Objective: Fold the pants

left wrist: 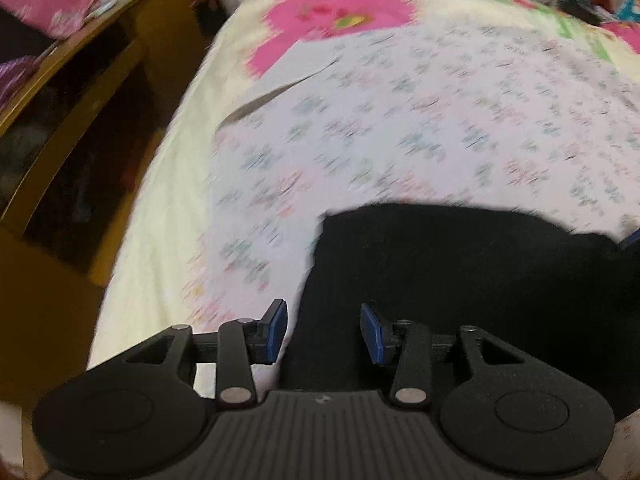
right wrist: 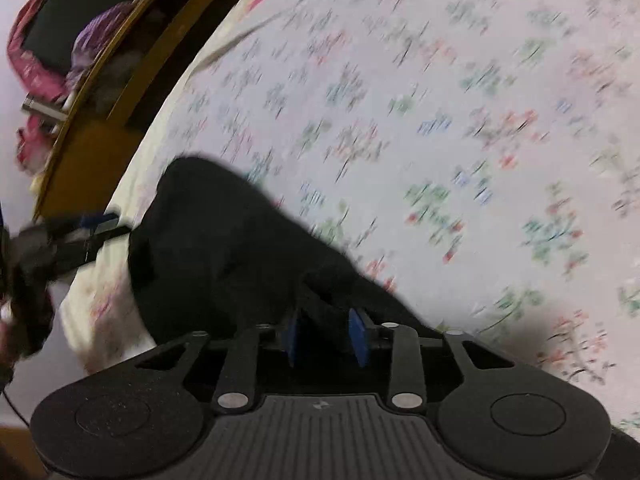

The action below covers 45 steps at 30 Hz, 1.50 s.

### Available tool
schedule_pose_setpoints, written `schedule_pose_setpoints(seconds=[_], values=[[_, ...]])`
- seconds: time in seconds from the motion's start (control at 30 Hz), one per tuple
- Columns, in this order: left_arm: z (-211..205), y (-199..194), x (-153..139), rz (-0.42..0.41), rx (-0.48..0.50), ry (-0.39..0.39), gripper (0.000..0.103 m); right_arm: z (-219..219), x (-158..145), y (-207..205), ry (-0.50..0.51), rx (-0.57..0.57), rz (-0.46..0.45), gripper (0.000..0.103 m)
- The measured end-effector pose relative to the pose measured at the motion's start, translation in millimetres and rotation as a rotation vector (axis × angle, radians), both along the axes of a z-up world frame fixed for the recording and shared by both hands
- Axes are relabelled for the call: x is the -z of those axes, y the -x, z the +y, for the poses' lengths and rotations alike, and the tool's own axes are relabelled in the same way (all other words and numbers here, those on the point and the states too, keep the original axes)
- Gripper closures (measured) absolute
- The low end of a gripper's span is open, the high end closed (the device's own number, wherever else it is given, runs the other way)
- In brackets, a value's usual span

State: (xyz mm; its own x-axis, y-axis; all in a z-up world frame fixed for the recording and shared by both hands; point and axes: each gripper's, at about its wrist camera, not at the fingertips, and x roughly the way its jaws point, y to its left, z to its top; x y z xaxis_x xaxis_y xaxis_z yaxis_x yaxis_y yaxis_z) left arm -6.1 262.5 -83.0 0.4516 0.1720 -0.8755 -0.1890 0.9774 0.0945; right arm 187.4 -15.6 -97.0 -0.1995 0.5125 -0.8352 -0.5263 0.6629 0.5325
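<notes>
The black cloth pants (left wrist: 460, 280) lie bunched beneath both parted, empty grippers, left gripper (left wrist: 324, 330) and right gripper (right wrist: 326, 336); folding looks unfinished.

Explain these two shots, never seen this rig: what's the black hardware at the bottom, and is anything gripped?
No robot arm here: a person holds a two-finger gripper in each hand, each with a fisheye camera looking along its fingers. One picture is from the left gripper, the other from the right gripper. Both look down at black pants lying on a floral bedsheet, with a wooden bed frame beside it. The left fingers stand apart above the pants' edge, gripping nothing. The right fingers stand narrowly apart with dark cloth between them; blur hides whether they press it.
</notes>
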Motion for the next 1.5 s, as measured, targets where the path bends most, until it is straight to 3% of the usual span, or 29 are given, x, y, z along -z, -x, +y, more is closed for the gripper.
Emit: schedule_pose_setpoints(seconds=[0.2, 0.4, 0.47, 0.5, 0.53, 0.63, 0.7, 0.8, 0.87, 0.9, 1.0, 1.2, 1.3, 1.43, 1.5], values=[[-44, -42, 13, -0.015, 0.121, 0.046, 0.052, -2, 20, -19, -0.068, -0.018, 0.170, 0.081], [-61, -53, 19, -0.008, 0.179, 0.063, 0.051, -14, 42, -38, -0.179, 0.166, 0.298, 0.077], [-62, -54, 21, 0.000, 0.183, 0.067, 0.051, -20, 49, -44, -0.254, 0.282, 0.344, 0.081], [-61, -55, 22, 0.004, 0.179, 0.070, 0.051, -22, 51, -47, -0.282, 0.339, 0.351, 0.087], [-60, -55, 23, 0.004, 0.175, 0.071, 0.051, -23, 50, -50, -0.292, 0.378, 0.329, 0.103], [-59, -52, 25, -0.002, 0.175, 0.065, 0.051, -30, 45, -62, -0.350, 0.488, 0.286, 0.103], [-61, -51, 28, -0.001, 0.183, 0.041, 0.051, -35, 37, -70, -0.313, 0.542, 0.199, 0.103], [-62, -49, 28, -0.013, 0.191, 0.045, 0.051, -30, 11, -63, -0.264, 0.453, 0.065, 0.103], [-63, -48, 28, -0.016, 0.200, 0.044, 0.051, -20, 4, -51, -0.231, 0.332, 0.098, 0.100], [-63, -48, 28, -0.017, 0.203, 0.044, 0.051, -16, 3, -43, -0.184, 0.283, 0.097, 0.093], [-61, -47, 28, -0.023, 0.204, 0.054, 0.051, -13, 11, -38, -0.088, 0.195, 0.091, 0.085], [-61, -46, 31, -0.017, 0.211, 0.060, 0.051, -5, 41, -43, -0.094, 0.023, 0.381, 0.070], [-63, -48, 36, -0.006, 0.208, 0.062, 0.051, -11, 42, -36, -0.114, -0.016, 0.440, 0.070], [-65, -49, 38, 0.004, 0.198, 0.065, 0.051, -18, 52, -41, -0.195, 0.057, 0.522, 0.068], [-65, -50, 39, 0.008, 0.200, 0.066, 0.051, -13, 53, -37, -0.227, 0.080, 0.502, 0.069]])
